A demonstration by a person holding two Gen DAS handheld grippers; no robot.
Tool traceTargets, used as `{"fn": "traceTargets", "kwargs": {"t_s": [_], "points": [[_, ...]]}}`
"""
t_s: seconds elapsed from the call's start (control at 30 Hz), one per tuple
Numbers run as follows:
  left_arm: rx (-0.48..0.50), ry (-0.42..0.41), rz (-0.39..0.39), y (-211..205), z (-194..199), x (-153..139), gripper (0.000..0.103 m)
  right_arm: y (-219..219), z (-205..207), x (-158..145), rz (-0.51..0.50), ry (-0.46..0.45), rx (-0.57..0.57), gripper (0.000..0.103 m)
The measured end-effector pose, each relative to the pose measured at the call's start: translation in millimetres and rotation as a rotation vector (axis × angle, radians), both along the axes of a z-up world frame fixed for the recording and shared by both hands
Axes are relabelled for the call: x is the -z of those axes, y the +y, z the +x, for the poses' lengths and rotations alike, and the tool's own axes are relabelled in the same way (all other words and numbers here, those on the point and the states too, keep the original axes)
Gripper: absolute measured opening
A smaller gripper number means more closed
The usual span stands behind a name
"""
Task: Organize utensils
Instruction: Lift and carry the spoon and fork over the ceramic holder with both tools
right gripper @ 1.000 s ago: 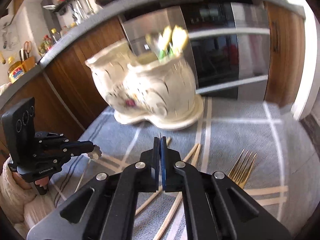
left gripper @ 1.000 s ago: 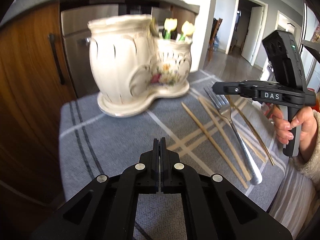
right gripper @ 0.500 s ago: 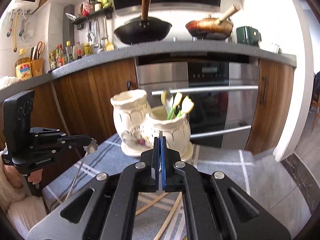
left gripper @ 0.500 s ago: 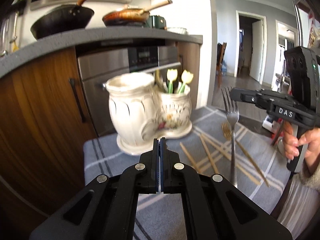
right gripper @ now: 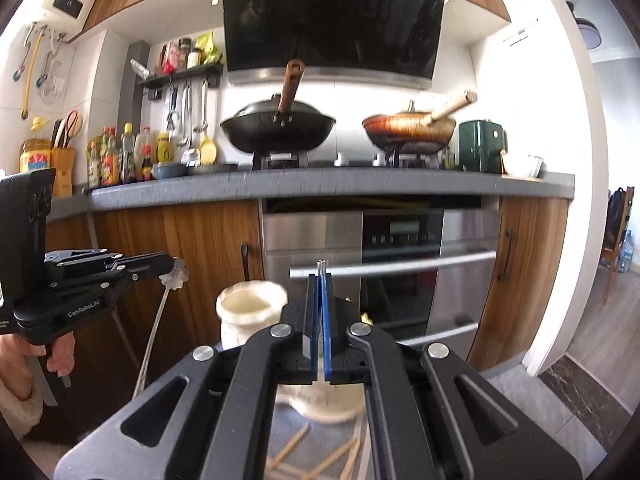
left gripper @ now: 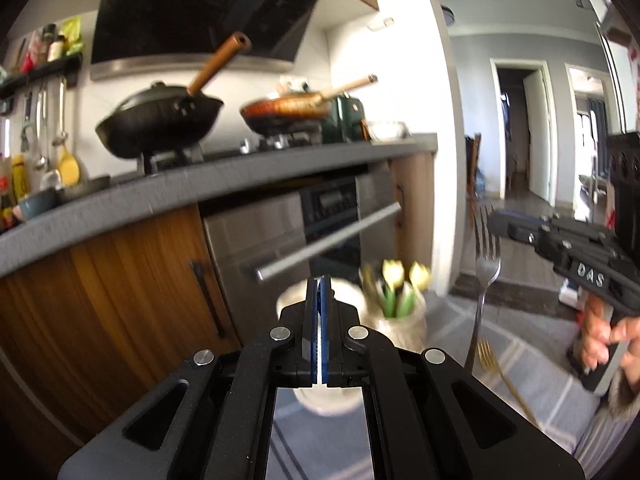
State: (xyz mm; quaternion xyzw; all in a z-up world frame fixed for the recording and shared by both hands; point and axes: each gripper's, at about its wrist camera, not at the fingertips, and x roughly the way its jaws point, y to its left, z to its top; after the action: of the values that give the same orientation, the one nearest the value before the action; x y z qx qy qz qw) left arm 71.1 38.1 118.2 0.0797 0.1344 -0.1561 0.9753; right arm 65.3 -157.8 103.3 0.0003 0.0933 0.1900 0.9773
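Observation:
My right gripper is shut on a silver fork, which hangs upright with its tines up and its handle down; the tine tips poke out above the same gripper. My left gripper is shut on a thin silver utensil with a flower-shaped end, its shaft hanging down. In its own view the left gripper looks shut and the utensil is hidden. Below both stands the white two-pot ceramic holder, with yellow-topped utensils in one pot.
Wooden chopsticks and a gold fork lie on the grey checked cloth. Behind stand the oven, wooden cabinets and a grey counter with two pans. A hand holds each gripper.
Both grippers have risen and tilted up from the cloth. The silver fork left the table and now hangs upright from the right gripper. The flower-ended utensil rose with the left one.

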Motion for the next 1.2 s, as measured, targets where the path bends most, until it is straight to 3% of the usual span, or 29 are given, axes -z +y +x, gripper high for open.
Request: {"fn": "traceTargets", "kwargs": {"t_s": [0.37, 0.53, 0.73, 0.97, 1.2], "points": [[-0.138, -0.14, 0.024, 3, 69, -58, 0.001, 24, 52, -51, 0.042, -0.103, 0.073, 0.001], [-0.271, -0.2, 0.053, 6, 97, -59, 0.001, 29, 70, -56, 0.081, -0.133, 0.103, 0.001], [-0.348, -0.23, 0.083, 6, 118, -37, 0.001, 44, 88, -39, 0.057, -0.115, 0.099, 0.001], [-0.317, -0.231, 0.126, -2, 116, 0, 0.001, 60, 91, -13, -0.008, -0.103, 0.066, 0.001], [-0.179, -0.226, 0.088, 3, 98, 22, 0.001, 72, 86, 8, -0.052, -0.083, -0.03, 0.001]]}}
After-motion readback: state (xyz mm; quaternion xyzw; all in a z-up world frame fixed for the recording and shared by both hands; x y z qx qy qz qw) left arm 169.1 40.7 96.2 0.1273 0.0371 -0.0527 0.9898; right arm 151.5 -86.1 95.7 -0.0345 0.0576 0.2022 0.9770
